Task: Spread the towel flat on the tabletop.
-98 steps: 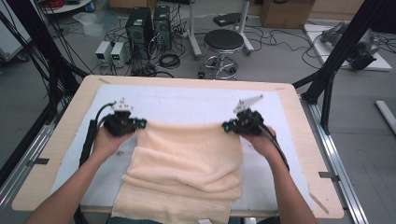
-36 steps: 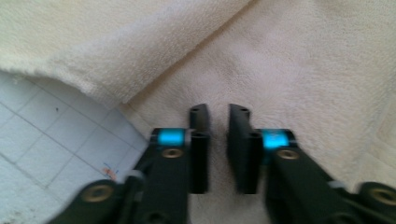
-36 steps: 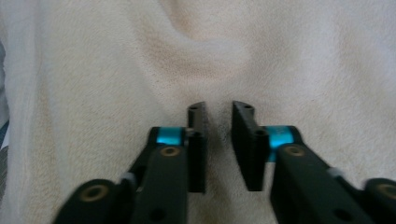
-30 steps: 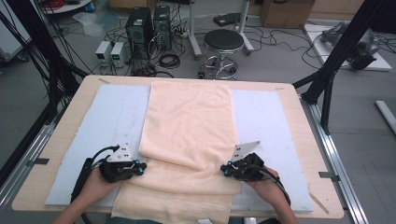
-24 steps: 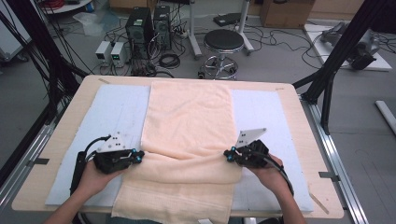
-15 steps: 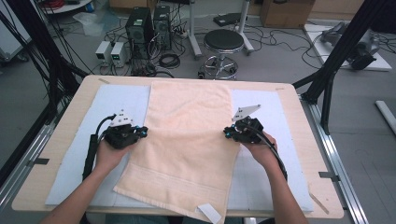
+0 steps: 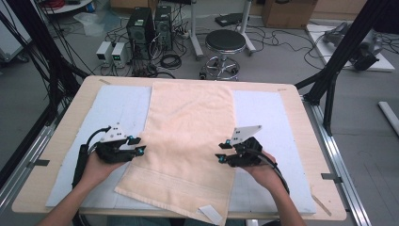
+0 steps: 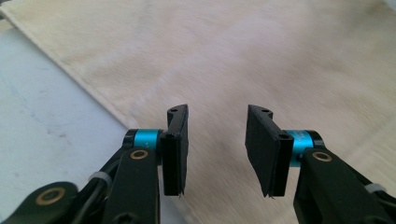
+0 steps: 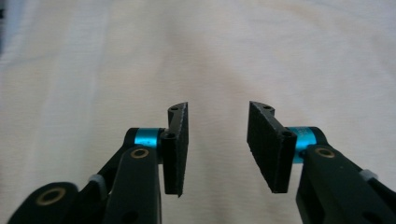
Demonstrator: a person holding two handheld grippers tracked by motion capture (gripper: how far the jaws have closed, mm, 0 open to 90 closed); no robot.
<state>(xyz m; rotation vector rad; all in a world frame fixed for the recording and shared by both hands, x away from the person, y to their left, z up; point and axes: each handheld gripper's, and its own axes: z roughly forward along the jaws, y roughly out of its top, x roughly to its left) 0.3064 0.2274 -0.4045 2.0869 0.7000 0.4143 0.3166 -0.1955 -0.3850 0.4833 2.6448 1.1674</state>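
The high view looks forward and down from above the person's side onto the whole pale wooden tabletop (image 7: 61, 141). Each gripper view rides close above the cream terry-cloth towel (image 7: 188, 136), facing along its own black jaws: the left gripper (image 8: 217, 149) over the towel's edge, the right gripper (image 9: 218, 149) over its middle. All three views share the towel.

Each hand holds a black gripper: the left gripper (image 7: 126, 149) and the right gripper (image 7: 231, 151) both carry a grey three-cornered plate on top and a black cable trailing back along the forearm. Small blue accents sit near the jaws. In the gripper views the jaws are flat black pads on black links, each with a bright blue collar, brass-coloured pivot rings, small screws and a pale cable tie. The forearms are bare.
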